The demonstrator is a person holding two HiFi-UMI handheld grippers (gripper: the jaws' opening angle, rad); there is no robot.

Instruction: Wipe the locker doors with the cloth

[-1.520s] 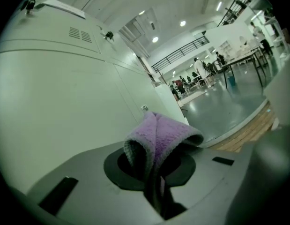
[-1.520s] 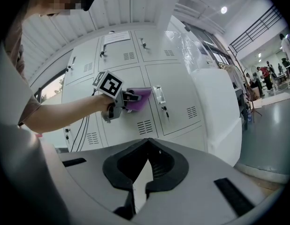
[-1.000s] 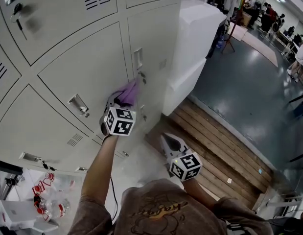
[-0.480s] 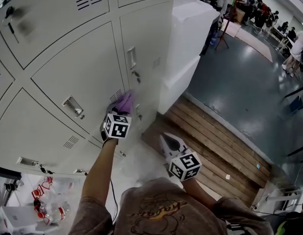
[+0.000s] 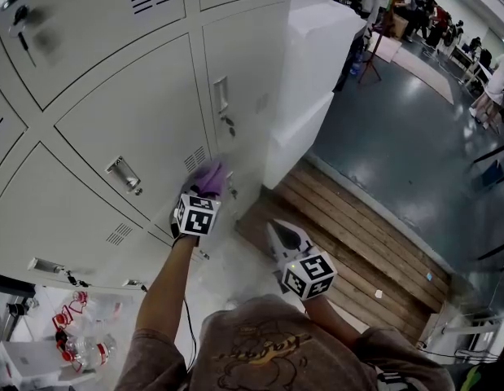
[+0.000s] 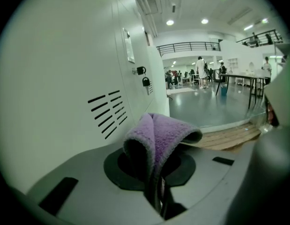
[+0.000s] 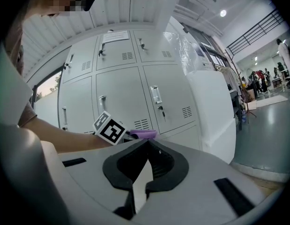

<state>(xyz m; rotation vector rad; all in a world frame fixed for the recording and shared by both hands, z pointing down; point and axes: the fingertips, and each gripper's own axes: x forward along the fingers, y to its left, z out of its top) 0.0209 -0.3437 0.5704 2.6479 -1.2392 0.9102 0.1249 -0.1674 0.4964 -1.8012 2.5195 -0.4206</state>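
The pale grey locker doors [image 5: 146, 112] fill the left of the head view. My left gripper [image 5: 204, 189] is shut on a purple cloth [image 5: 208, 176] and holds it against the lower part of a door, beside the vent slots [image 5: 195, 158] and below the latch [image 5: 221, 96]. In the left gripper view the folded cloth [image 6: 159, 135] sticks up from the shut jaws, next to the slotted door [image 6: 107, 114]. My right gripper [image 5: 278, 233] hangs lower and to the right, away from the lockers, shut with nothing in it [image 7: 145, 146].
A tall white block [image 5: 317, 63] stands against the lockers' right end. Wooden boards [image 5: 357, 218] lie on the floor below it. Bottles and clutter [image 5: 72, 344] sit at the lower left. Keys hang in an upper door [image 5: 24, 24]. People stand far off [image 5: 435, 15].
My left gripper has slid the purple cloth down the locker door, from just under the latch to the level of the vent slots. The right gripper has stayed put.
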